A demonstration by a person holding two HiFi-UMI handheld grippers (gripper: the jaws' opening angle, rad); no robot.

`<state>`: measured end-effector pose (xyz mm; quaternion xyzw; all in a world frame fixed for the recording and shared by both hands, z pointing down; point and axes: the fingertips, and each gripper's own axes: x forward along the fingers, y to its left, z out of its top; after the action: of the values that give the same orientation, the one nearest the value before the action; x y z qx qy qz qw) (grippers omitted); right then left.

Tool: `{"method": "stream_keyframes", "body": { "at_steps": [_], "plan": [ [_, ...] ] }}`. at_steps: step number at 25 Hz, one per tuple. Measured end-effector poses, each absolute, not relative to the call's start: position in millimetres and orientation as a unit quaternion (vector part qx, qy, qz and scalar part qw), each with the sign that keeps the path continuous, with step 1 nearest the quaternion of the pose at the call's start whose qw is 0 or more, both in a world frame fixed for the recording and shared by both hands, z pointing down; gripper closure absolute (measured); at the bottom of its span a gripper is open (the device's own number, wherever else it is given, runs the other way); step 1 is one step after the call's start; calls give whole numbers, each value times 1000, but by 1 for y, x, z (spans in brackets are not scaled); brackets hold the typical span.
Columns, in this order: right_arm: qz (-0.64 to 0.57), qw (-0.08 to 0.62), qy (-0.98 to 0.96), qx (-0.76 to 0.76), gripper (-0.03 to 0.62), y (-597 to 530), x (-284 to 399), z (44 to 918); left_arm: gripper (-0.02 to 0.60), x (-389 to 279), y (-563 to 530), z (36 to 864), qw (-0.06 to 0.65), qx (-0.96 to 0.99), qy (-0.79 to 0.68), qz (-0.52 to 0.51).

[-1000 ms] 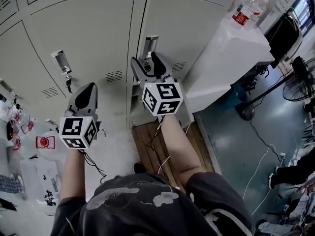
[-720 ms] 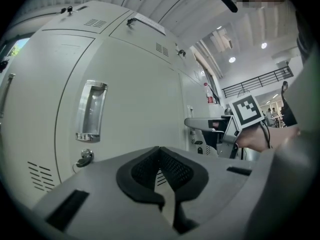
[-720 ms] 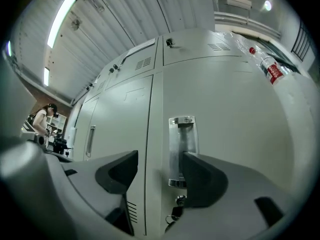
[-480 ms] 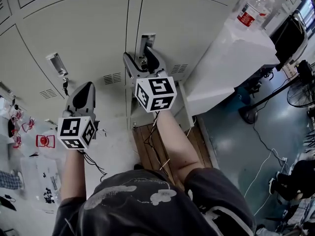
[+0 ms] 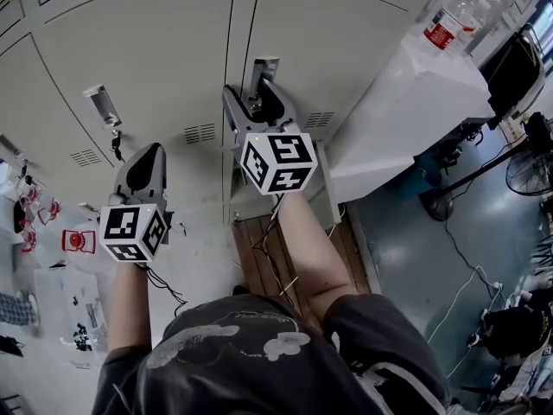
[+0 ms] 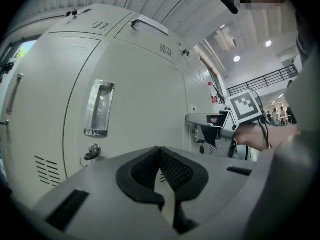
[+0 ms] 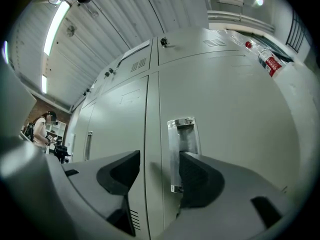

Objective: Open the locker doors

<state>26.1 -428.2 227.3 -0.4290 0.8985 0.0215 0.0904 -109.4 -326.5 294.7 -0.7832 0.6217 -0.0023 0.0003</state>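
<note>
A: What is recorded for the lockers?

B: A bank of pale grey sheet-metal lockers (image 5: 155, 50) is seen ahead. Its two nearest doors, the left grey door (image 5: 147, 67) and the right grey door (image 5: 328, 50), are noted closed, flush with the frame. A white boxy counter (image 5: 406, 102) is placed just beside the right door, with a clear plastic bottle with a red label (image 5: 445, 20) on top.

A: And the tongs?

B: The right gripper (image 5: 252, 98) is held at the right door, pointed about level. Its jaws are recorded apart and have just been closing. The upright chrome bar handle (image 7: 181, 144) of that door is seen between them, close against one jaw, with the other well clear. No clamping is observed. The left gripper (image 5: 151, 152) is held level, short of the left door, its jaws pressed together on nothing.

A: Smaller items?

B: The left door's chrome handle (image 6: 99, 109) is noted untouched, with a small key (image 6: 91, 153) left in the lock just below it.
</note>
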Motion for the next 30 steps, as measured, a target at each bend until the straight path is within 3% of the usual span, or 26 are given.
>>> {"method": "stream_keyframes", "body": {
  "at_steps": [11, 16, 30],
  "plan": [
    [15, 73, 866, -494, 394, -408, 44, 229, 572, -98, -312, 298, -4, -797, 604, 0],
    [29, 50, 844, -534, 463, -406, 53, 231, 572, -94, -304, 298, -3, -804, 594, -3],
    [16, 50, 837, -544, 462, -379, 72, 231, 572, -88, -293, 294, -3, -824, 567, 5]
  ]
}}
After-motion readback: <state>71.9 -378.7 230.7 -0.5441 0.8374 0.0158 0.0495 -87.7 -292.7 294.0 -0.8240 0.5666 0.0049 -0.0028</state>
